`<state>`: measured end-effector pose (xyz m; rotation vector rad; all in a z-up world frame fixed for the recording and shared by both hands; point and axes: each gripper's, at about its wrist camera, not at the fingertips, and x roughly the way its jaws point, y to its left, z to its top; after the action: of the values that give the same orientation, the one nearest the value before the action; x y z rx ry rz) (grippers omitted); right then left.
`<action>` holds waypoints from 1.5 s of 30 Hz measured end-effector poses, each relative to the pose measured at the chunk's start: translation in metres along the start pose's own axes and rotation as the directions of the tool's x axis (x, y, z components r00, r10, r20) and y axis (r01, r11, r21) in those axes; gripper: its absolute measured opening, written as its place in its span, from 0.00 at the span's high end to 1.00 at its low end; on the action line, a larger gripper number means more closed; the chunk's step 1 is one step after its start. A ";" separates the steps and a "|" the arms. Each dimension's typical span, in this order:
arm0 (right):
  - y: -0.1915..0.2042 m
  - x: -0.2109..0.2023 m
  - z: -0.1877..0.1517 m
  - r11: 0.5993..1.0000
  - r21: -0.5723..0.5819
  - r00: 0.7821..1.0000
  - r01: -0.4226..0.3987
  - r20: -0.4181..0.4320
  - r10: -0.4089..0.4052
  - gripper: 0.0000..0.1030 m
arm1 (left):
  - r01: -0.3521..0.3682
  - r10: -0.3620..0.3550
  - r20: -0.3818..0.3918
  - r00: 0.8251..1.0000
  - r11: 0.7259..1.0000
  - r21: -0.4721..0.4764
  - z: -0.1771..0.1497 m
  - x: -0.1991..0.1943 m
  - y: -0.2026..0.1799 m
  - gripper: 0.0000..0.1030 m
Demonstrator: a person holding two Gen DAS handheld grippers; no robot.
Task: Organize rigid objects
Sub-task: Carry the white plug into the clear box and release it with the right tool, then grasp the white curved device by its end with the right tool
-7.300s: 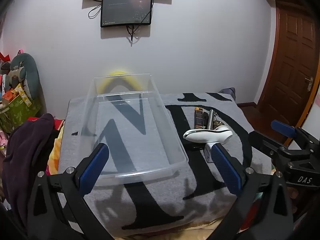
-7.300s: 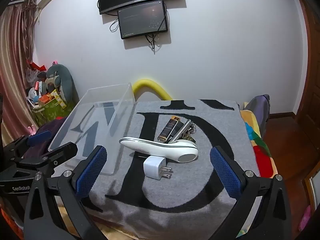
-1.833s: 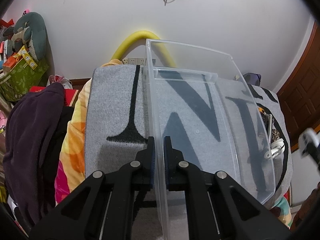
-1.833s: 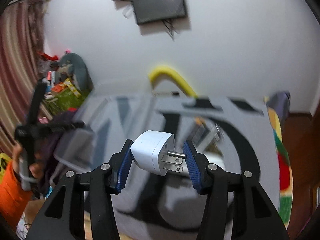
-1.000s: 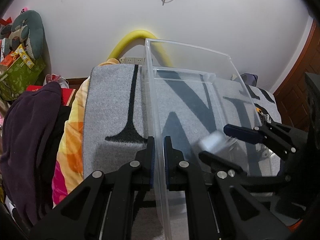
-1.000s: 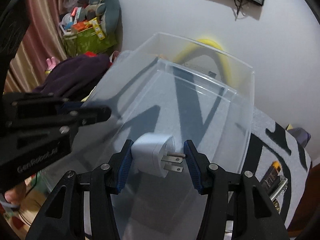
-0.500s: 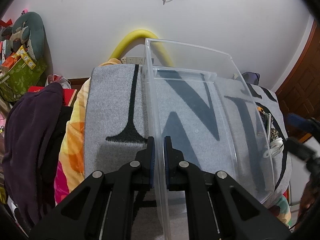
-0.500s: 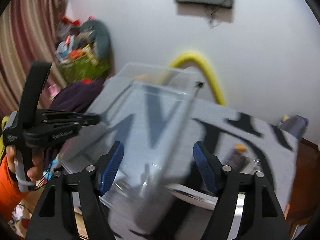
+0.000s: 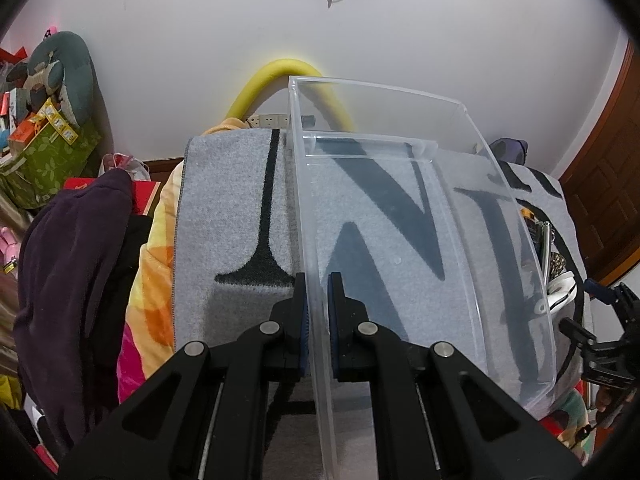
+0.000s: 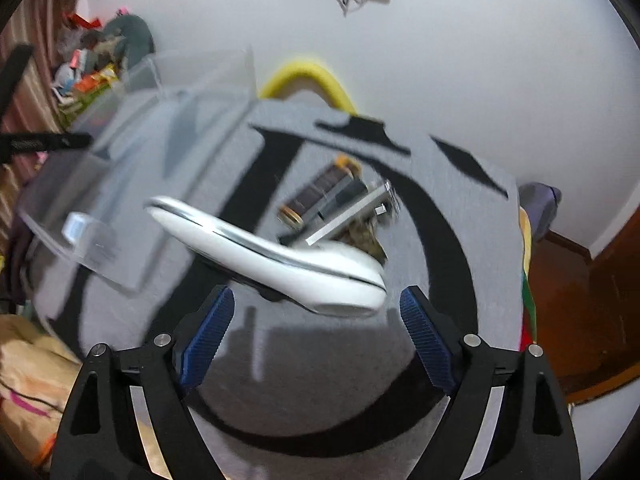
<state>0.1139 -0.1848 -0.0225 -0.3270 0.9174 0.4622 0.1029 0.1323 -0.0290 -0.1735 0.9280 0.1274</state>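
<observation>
My left gripper (image 9: 318, 280) is shut on the left wall of the clear plastic bin (image 9: 400, 92), which rests on the grey blanket (image 9: 232, 208). In the blurred right wrist view the white plug adapter (image 10: 78, 226) lies in the bin's near corner (image 10: 120, 280). My right gripper (image 10: 316, 294) has its jaws opening, and neither pad touches anything. A long white handheld device (image 10: 272, 254) lies just beyond its fingertips. Behind that are a brown bottle (image 10: 320, 192), a metal piece (image 10: 352, 216) and keys. The right gripper (image 9: 612, 320) shows at the left wrist view's right edge.
A yellow foam tube (image 9: 288, 72) arches against the white wall behind the bin. Dark clothes (image 9: 68, 264) and a green box of clutter (image 9: 44, 152) sit to the left. A wooden door (image 9: 612, 184) stands at the right. The blanket's front edge drops off near my right gripper.
The right gripper let the white plug go inside the bin, swung right to the white device, and its jaws widened. The left gripper kept its hold on the bin wall.
</observation>
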 end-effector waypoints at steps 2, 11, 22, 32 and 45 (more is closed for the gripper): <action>-0.002 0.007 -0.001 1.000 0.019 1.000 -0.003 -0.013 0.003 0.19 | -0.003 0.003 0.000 1.000 1.000 0.002 0.000 0.000 0.000 0.93; 0.035 0.003 0.011 0.997 -0.071 0.998 0.003 0.062 0.002 0.18 | -0.008 0.008 0.000 1.000 1.000 0.005 0.001 0.001 -0.001 0.93; 0.049 0.023 0.030 0.995 -0.100 0.997 0.014 0.076 -0.007 0.52 | -0.006 0.006 0.000 1.000 1.000 0.004 0.000 0.002 -0.001 0.93; 0.031 -0.023 0.029 0.998 -0.059 0.982 0.012 0.187 -0.001 0.78 | -0.005 0.005 0.000 1.000 1.000 0.002 0.000 0.002 -0.001 0.93; -0.010 -0.085 0.044 0.997 0.045 0.959 -0.058 0.279 0.043 0.84 | 0.007 -0.007 -0.004 1.000 1.000 -0.011 0.000 0.001 0.001 0.93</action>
<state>0.1049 -0.1938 0.0732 -0.1845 0.6630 0.5160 0.1038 0.1335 -0.0299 -0.1870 0.9305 0.1258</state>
